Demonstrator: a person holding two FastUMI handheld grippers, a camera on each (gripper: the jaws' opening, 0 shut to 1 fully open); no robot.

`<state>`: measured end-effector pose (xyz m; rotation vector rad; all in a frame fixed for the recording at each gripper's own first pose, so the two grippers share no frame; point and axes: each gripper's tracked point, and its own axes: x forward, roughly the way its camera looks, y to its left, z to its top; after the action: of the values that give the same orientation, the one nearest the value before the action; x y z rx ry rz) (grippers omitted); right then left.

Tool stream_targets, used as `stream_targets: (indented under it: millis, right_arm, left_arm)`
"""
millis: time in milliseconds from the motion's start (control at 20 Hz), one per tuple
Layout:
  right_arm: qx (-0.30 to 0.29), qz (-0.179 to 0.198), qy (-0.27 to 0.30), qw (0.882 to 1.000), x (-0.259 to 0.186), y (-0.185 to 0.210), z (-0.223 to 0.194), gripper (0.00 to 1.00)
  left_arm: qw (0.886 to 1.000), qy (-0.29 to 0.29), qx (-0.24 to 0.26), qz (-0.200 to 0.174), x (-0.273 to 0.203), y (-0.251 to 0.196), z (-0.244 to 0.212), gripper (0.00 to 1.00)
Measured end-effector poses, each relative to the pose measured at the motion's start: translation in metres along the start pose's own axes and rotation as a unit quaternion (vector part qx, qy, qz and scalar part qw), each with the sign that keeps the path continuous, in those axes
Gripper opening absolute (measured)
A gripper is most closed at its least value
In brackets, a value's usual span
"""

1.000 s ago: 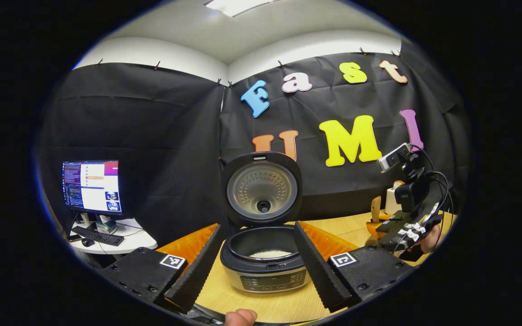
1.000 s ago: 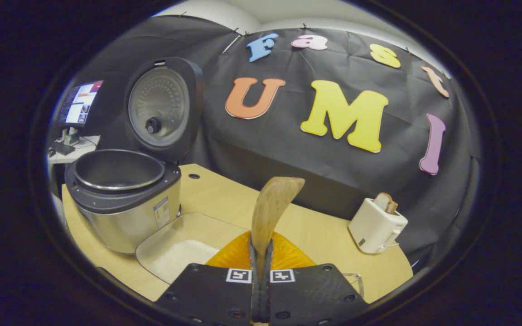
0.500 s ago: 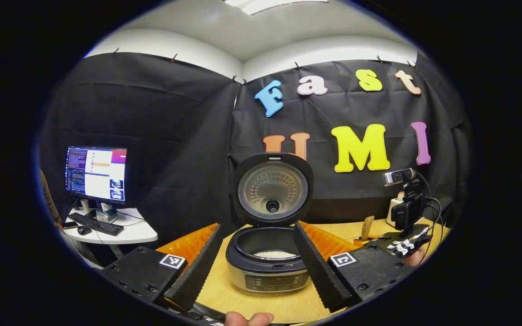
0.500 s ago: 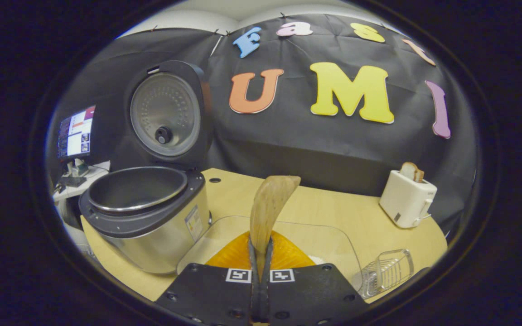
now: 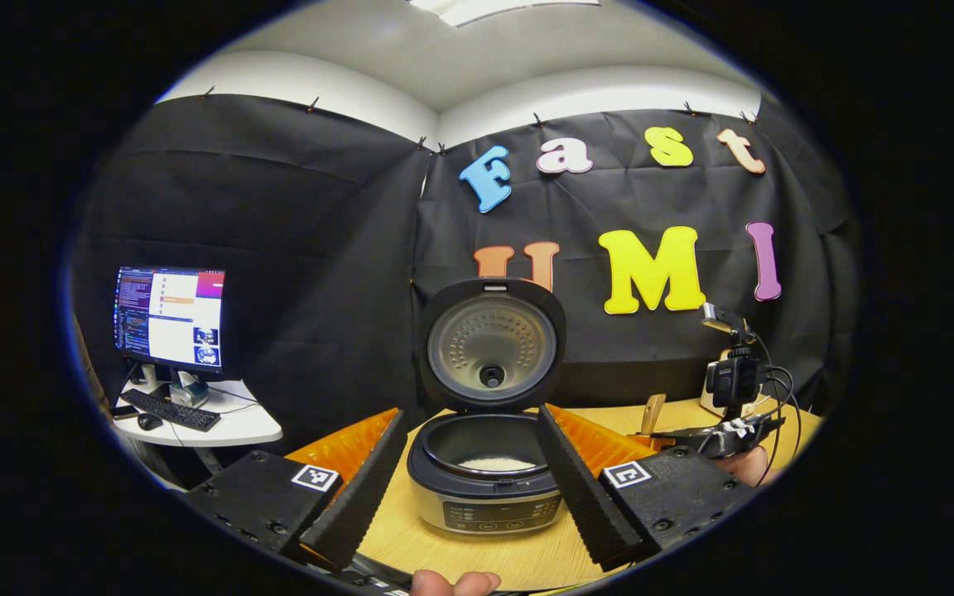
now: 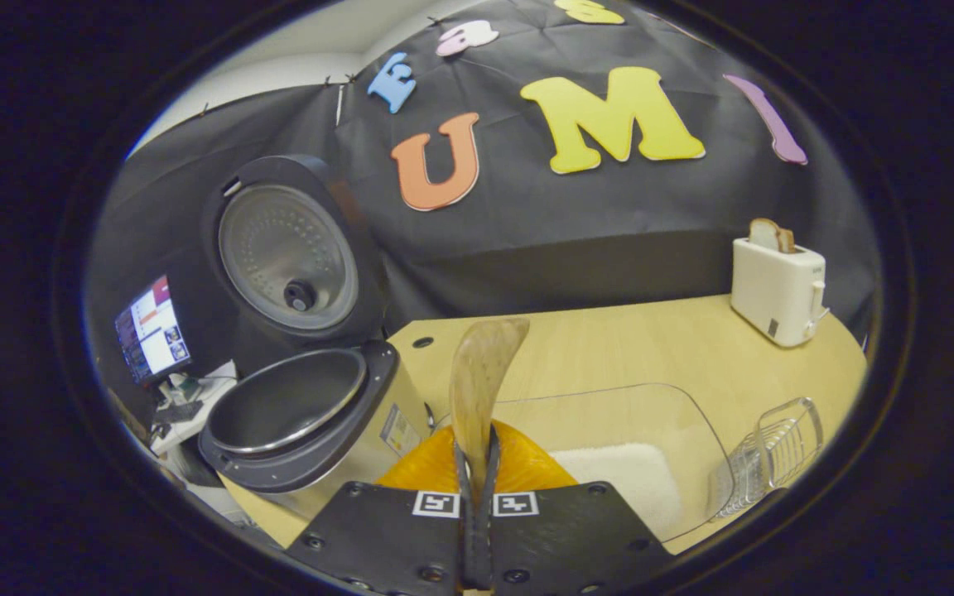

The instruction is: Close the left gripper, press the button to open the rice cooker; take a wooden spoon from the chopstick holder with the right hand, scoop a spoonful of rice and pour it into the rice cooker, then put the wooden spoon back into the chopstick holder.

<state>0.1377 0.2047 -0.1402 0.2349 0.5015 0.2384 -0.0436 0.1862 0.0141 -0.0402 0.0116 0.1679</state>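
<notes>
1. The wooden spoon (image 6: 481, 372) is held clamped by its handle in the right gripper (image 6: 477, 463), bowl upward, just right of the rice cooker (image 6: 311, 422).
2. The rice cooker is seen with its lid (image 5: 492, 343) raised and some rice (image 5: 495, 463) in the pot.
3. The left gripper (image 5: 469, 472) is held with its fingers apart in front of the rice cooker, touching nothing.
4. The chopstick holder (image 6: 779, 451) is seen well right of the rice cooker, past the clear tray (image 6: 676, 414) of rice.
5. The spoon is judged light and stiff; a grip low on the handle is advised to prevent pivoting.
</notes>
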Motion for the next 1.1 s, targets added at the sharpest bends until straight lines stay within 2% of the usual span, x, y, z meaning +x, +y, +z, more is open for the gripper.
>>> stream_targets:
  millis: [150,350,750,1100]
  right_arm:
    - [0.091,0.017,0.011,0.996,0.004,-0.008,0.008,0.00]
    - [0.208,0.030,0.037,0.977,0.008,-0.023,0.006,0.00]
    - [0.275,0.050,-0.007,0.960,-0.007,-0.058,0.036,0.00]
    - [0.347,0.060,-0.029,0.936,-0.020,-0.094,0.057,0.00]
  left_arm:
    - [1.000,-0.001,-0.001,-0.003,0.000,0.000,0.001,1.00]
    - [1.000,0.003,0.001,0.002,0.000,0.005,-0.002,1.00]
    - [1.000,0.010,-0.008,0.017,0.004,0.008,-0.006,1.00]
    - [1.000,-0.002,0.007,0.014,0.003,0.015,-0.003,1.00]
